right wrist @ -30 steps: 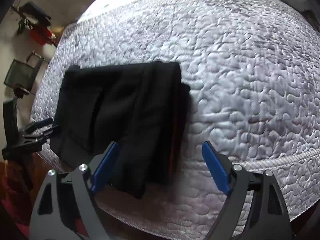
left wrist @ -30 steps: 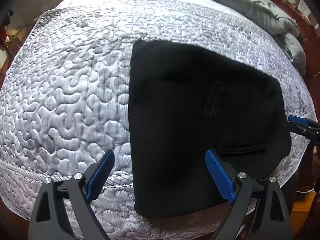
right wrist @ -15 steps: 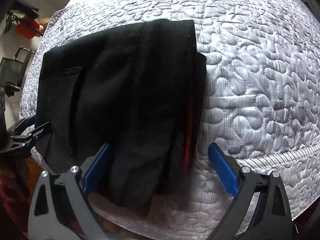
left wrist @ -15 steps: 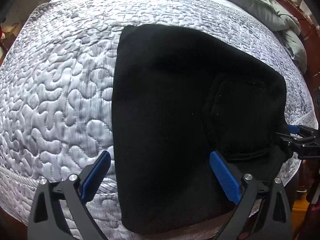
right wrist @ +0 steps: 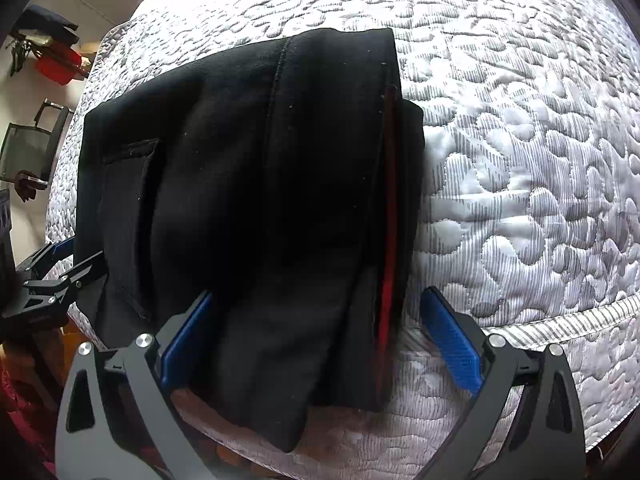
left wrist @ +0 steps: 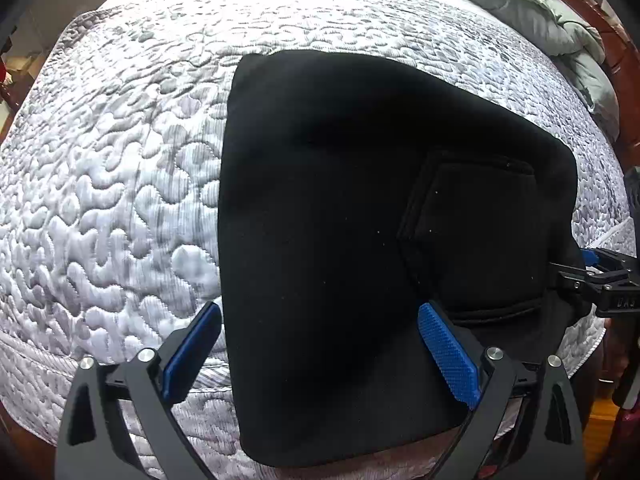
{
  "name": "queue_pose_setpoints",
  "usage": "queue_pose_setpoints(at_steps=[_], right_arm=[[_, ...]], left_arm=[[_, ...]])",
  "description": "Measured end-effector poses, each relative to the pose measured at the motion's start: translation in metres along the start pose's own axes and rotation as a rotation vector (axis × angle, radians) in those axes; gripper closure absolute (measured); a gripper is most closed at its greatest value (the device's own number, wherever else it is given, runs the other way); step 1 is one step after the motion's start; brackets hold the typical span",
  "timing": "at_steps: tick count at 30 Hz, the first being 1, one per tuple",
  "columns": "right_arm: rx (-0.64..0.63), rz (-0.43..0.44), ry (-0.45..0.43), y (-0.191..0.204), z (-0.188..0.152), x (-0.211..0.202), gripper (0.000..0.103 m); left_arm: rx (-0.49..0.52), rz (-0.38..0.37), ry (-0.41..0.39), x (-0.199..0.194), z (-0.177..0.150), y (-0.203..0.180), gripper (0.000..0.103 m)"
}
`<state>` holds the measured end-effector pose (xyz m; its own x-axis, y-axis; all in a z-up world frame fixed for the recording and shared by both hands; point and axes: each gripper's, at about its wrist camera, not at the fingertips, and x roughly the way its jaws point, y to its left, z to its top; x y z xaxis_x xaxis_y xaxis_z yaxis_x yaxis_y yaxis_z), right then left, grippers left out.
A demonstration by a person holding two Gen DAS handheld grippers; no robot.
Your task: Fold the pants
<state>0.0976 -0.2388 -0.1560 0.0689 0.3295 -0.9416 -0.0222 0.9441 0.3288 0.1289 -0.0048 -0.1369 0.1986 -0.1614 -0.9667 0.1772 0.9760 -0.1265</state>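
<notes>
Black pants [left wrist: 340, 240] lie folded into a compact stack on the quilted white mattress [left wrist: 112, 168], at its near edge. A back pocket [left wrist: 480, 240] shows on the right part. My left gripper [left wrist: 320, 352] is open, its blue pads either side of the stack's near left end. In the right wrist view the pants [right wrist: 260, 200] show a red stripe [right wrist: 388, 240] along the right fold. My right gripper [right wrist: 316, 340] is open and straddles the near right end. Each gripper shows in the other's view, the right one [left wrist: 600, 280] and the left one [right wrist: 52, 276].
A grey duvet [left wrist: 560, 20] is bunched at the far right by a wooden bed frame [left wrist: 624, 80]. A chair [right wrist: 32, 148] and red items [right wrist: 56, 64] stand by the wall at the left. The mattress edge [right wrist: 540, 328] runs just under both grippers.
Both grippers have moved forward toward the pants, so the stack fills more of each view. Both remain open.
</notes>
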Motion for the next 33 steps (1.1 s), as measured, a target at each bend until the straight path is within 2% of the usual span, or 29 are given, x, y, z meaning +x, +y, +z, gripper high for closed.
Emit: queue_pose_setpoints(at_steps=[6,9,11,12,14,15,18,22,25,28,31,33], right_arm=[[-0.034,-0.028,-0.020,0.012,-0.002,-0.006,0.004],[-0.044,-0.023,-0.008,0.012,-0.001,0.000,0.003],[0.000,0.018,0.008,0.004,0.003,0.010,0.003],[0.015,0.038,0.010,0.001,0.003,0.012,0.002],[0.009,0.052,-0.006,-0.001,0.004,0.013,0.002],[-0.001,0.053,-0.015,0.000,0.003,0.012,0.003],[-0.006,0.123,-0.038,-0.004,-0.003,0.006,0.027],[-0.007,0.141,-0.065,-0.009,-0.008,-0.006,0.052],[-0.022,0.137,-0.079,-0.008,-0.011,-0.017,0.063],[-0.027,0.151,-0.095,-0.008,-0.013,-0.028,0.070],[-0.043,0.173,-0.119,-0.010,-0.012,-0.044,0.072],[-0.072,0.157,-0.140,-0.009,-0.011,-0.057,0.073]], left_arm=[[0.002,-0.024,0.007,0.002,0.004,0.003,0.003],[0.002,-0.078,0.013,0.006,0.005,0.011,0.003],[-0.021,-0.127,0.021,0.011,0.006,0.019,0.004],[-0.032,-0.151,0.024,0.011,0.006,0.021,0.006],[-0.035,-0.189,0.023,0.008,0.004,0.021,0.021],[-0.034,-0.187,0.017,0.005,0.004,0.020,0.024],[-0.023,-0.176,-0.001,0.000,-0.001,0.020,0.031],[-0.060,-0.194,-0.025,-0.011,-0.005,0.029,0.054],[-0.068,-0.199,-0.042,-0.019,-0.006,0.033,0.068],[-0.081,-0.220,-0.058,-0.019,-0.008,0.041,0.072],[-0.084,-0.232,-0.077,-0.025,-0.009,0.048,0.073],[-0.097,-0.260,-0.102,-0.033,-0.008,0.048,0.073]])
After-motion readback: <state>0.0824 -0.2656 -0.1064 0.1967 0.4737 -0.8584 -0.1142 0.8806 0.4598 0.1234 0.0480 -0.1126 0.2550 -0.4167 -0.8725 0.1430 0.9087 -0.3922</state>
